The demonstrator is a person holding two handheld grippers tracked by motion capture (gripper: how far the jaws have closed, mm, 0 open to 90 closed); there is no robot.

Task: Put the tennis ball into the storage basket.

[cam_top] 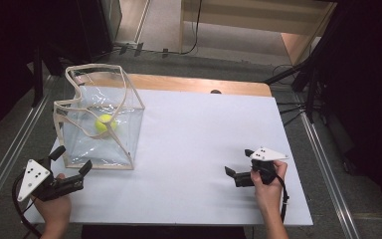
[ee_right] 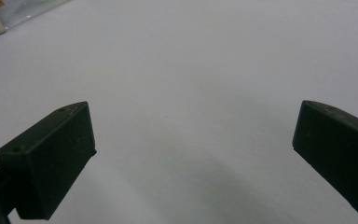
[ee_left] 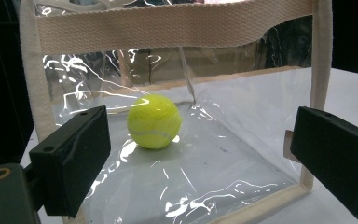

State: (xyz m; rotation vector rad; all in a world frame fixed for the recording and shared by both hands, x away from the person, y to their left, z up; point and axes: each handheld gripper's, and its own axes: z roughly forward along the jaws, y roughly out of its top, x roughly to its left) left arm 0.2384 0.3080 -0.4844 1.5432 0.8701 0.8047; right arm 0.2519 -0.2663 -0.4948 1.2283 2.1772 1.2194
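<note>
Two tongs wide open, empty | tennis ball (ee_left: 154,121) inside clear tote bag (cam_top: 99,122) | my left gripper (cam_top: 72,162) just beside its wall: reach over the rim | right gripper (cam_top: 238,172) rests apart.

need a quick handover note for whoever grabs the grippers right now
Left gripper: open, holding nothing, just short of the clear bag at its near corner.
Right gripper: open, holding nothing, low over the white table, well away from the bag.
Tennis ball: on the floor of the bag, which stands upright with its top open.
Done: nothing gripped yet.
Left: probably steady the bag and lift the ball out.
</note>
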